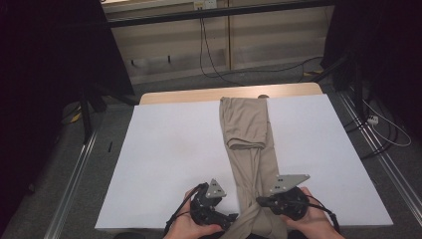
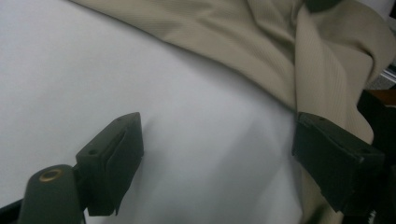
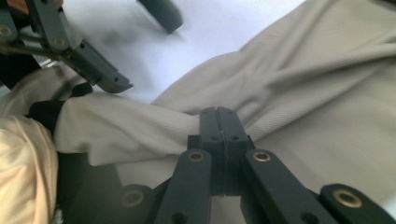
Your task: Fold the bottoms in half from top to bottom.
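Two sets of fingers work these beige trousers (image 1: 249,149), which lie lengthwise down the middle of the white counter (image 1: 164,164), waist end bunched at the near edge. My right gripper (image 3: 218,114) is clenched on a gathered fold there; my left gripper (image 2: 215,144) stands released beside the cloth. Light, limp, ribbed fabric: I judge it sags unless pinched at the waistband corners.
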Demonstrator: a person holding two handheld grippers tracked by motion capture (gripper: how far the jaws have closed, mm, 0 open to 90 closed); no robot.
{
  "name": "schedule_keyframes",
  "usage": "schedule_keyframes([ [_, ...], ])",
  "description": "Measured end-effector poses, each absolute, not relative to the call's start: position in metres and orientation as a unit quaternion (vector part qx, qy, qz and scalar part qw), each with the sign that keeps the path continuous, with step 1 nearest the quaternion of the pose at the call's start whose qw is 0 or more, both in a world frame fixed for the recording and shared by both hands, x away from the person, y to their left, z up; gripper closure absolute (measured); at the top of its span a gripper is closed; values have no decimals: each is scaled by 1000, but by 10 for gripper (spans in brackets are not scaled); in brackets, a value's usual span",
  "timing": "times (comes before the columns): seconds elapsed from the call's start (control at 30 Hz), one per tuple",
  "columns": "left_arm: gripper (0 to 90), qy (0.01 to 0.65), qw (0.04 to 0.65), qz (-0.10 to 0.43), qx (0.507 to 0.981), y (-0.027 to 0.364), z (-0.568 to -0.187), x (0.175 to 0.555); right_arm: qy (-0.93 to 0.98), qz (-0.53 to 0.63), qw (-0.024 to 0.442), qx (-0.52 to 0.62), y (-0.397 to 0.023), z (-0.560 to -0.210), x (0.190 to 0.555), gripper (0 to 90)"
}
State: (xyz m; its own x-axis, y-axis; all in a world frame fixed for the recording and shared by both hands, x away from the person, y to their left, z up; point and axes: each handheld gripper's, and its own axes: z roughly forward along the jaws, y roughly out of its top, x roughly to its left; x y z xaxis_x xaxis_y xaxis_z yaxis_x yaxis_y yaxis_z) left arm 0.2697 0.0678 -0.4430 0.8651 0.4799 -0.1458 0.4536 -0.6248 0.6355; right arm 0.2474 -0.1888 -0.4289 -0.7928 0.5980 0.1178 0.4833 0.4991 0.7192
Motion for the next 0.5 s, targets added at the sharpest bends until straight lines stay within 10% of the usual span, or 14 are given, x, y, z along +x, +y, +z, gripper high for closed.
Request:
schedule_keyframes([
  [0.27, 371, 248, 374, 28, 893, 53, -437, 277, 857, 375, 75, 345, -221, -434, 241, 900],
  [0.5, 739, 212, 398, 6, 892, 24, -434, 300, 849, 379, 75, 361, -217, -430, 248, 817],
])
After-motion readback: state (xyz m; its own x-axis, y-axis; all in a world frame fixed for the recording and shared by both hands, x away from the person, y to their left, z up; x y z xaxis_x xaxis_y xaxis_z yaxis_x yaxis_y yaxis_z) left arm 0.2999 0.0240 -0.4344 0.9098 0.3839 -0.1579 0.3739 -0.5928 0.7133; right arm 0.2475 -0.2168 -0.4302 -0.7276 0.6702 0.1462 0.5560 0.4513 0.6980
